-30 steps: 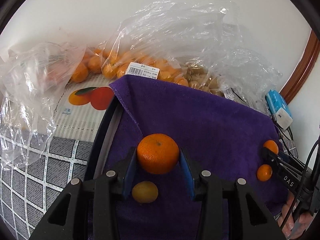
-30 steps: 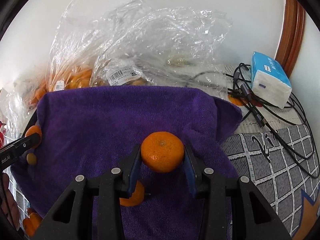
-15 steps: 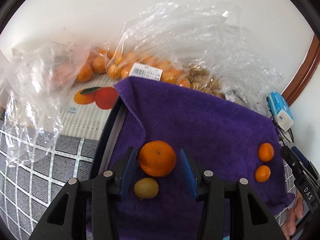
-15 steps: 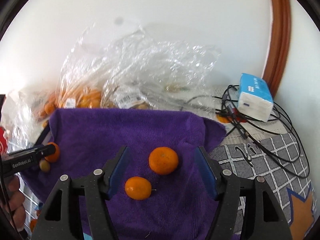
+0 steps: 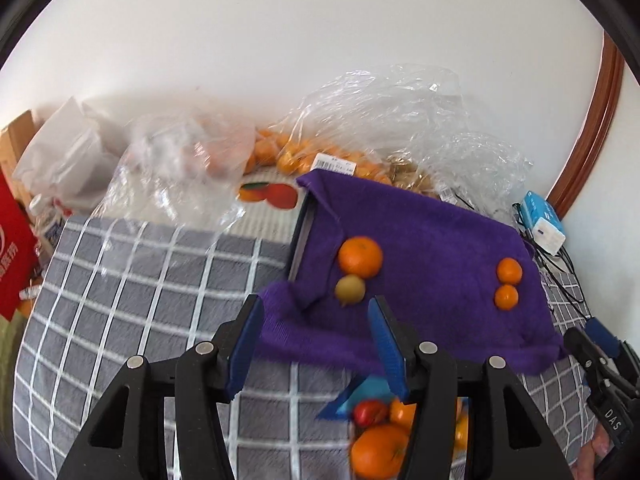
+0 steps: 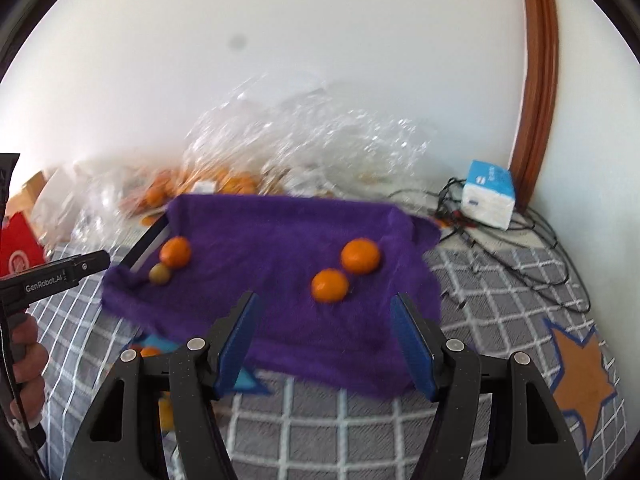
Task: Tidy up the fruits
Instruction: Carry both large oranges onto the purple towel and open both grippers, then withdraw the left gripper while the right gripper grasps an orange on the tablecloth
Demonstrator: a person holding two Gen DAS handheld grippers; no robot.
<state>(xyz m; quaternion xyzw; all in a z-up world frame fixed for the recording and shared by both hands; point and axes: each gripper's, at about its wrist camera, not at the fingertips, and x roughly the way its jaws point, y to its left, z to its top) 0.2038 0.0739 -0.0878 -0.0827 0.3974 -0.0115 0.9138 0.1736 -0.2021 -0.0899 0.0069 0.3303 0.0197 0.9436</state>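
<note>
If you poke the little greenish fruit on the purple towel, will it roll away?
Probably only a little. The greenish fruit looks round, so it could roll, but the purple towel looks fuzzy and soft, which should slow it. The big orange touching its far side would likely block it that way.

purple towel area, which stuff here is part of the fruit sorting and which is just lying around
Part of the job:
- purple towel
- two oranges on the right
- orange and greenish fruit on the left
- bagged oranges
- fruit below the towel edge

Lying about:
- tissue pack
- cables
- red box
</note>
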